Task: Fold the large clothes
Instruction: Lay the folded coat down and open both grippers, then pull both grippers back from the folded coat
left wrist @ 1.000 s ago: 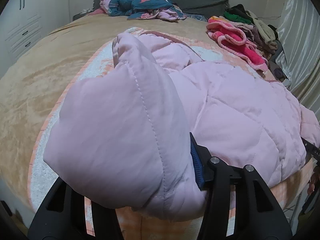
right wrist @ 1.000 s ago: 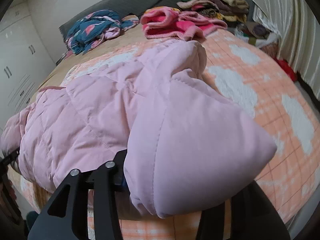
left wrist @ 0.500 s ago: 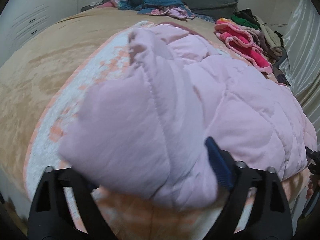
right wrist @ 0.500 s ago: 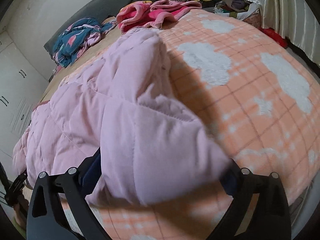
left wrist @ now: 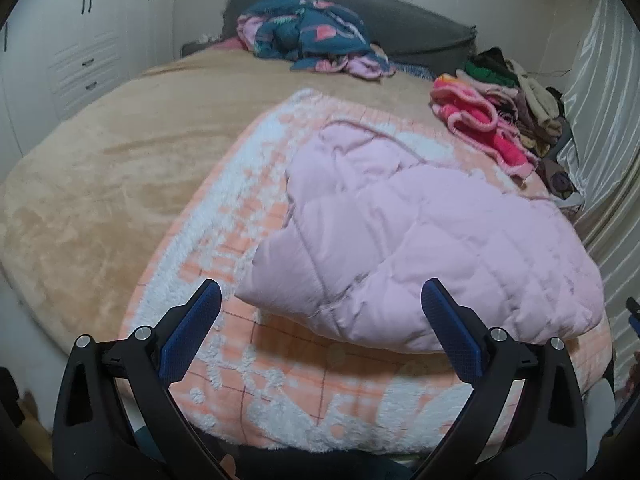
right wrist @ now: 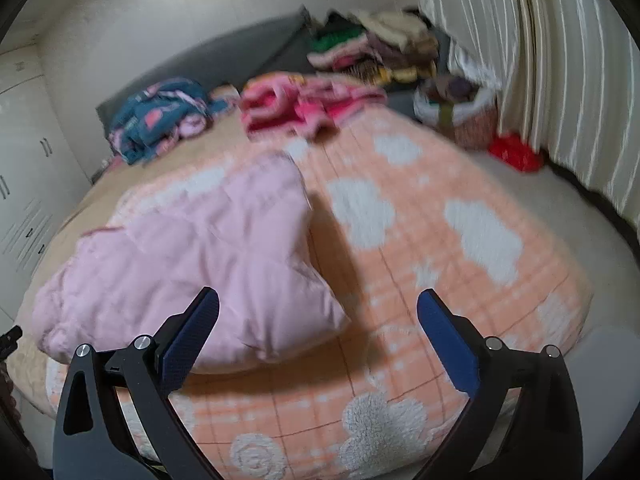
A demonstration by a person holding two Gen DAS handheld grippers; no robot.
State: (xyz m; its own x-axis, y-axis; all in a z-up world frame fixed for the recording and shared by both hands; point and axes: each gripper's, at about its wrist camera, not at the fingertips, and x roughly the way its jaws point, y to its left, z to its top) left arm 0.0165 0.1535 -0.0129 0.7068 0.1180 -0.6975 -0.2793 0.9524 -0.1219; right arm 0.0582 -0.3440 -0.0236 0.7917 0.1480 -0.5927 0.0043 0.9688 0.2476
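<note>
- Left gripper [left wrist: 318, 294]: my jaws have just been opening and stand wide apart, nothing between the ribbed blue pads.
- Right gripper [right wrist: 318, 300]: likewise spread wide, just opened, empty.
- Pink quilted jacket [left wrist: 420, 232]: puffy, diamond-stitched, lying folded at frame centre on the fleecy orange-and-white blanket [left wrist: 320, 400].
- Folded clothes pile [left wrist: 500, 112]: upper right of the left view.

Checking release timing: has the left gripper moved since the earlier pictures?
Yes. The left gripper has backed away from the pink quilted jacket toward the bed's near edge, jaws just opened, nothing between them.
</note>
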